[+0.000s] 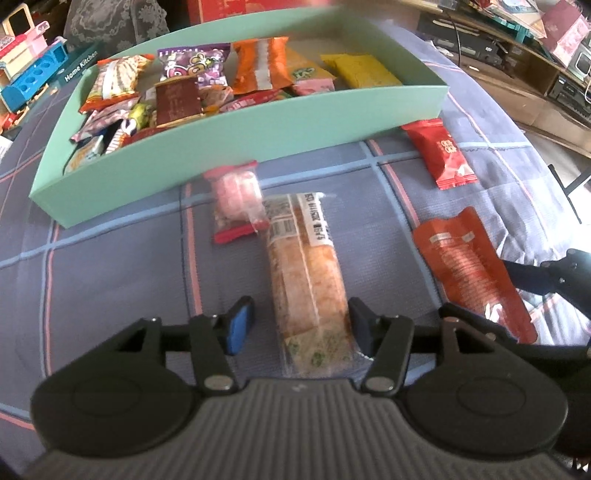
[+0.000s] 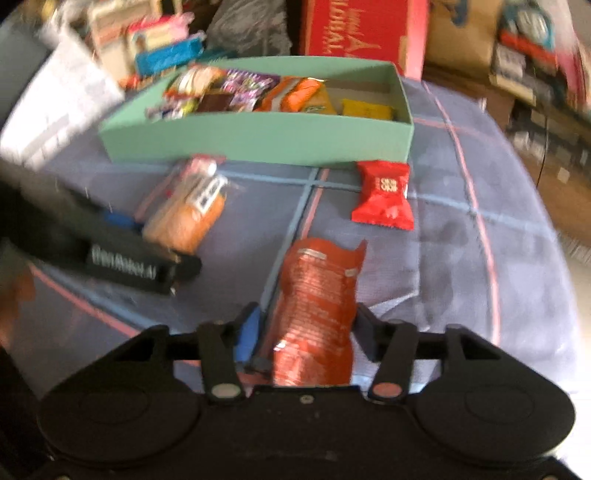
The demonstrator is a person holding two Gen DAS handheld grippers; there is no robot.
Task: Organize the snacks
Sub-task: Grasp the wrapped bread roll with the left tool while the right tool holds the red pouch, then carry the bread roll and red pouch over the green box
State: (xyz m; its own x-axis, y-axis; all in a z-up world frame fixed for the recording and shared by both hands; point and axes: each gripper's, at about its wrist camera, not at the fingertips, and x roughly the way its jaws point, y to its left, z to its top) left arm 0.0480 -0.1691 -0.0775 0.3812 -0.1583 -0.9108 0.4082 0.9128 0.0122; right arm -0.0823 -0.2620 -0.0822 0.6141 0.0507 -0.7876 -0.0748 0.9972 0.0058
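Note:
A mint green box (image 1: 236, 136) holds several snack packets; it also shows in the right wrist view (image 2: 258, 136). On the plaid cloth lie a long bread pack (image 1: 306, 280), a pink candy bag (image 1: 238, 199), a small red packet (image 1: 445, 153) and an orange-red pouch (image 1: 469, 273). My left gripper (image 1: 301, 325) is open, its jaws on either side of the bread pack's near end. My right gripper (image 2: 310, 332) is open around the orange-red pouch (image 2: 317, 302). The bread pack (image 2: 188, 218) and red packet (image 2: 384, 195) lie beyond it.
Toys and a blue box (image 1: 33, 77) crowd the far left. A red carton (image 2: 354, 29) stands behind the green box. Shelves with clutter (image 1: 535, 55) stand at the right. The left gripper's body (image 2: 110, 251) reaches in from the left in the right wrist view.

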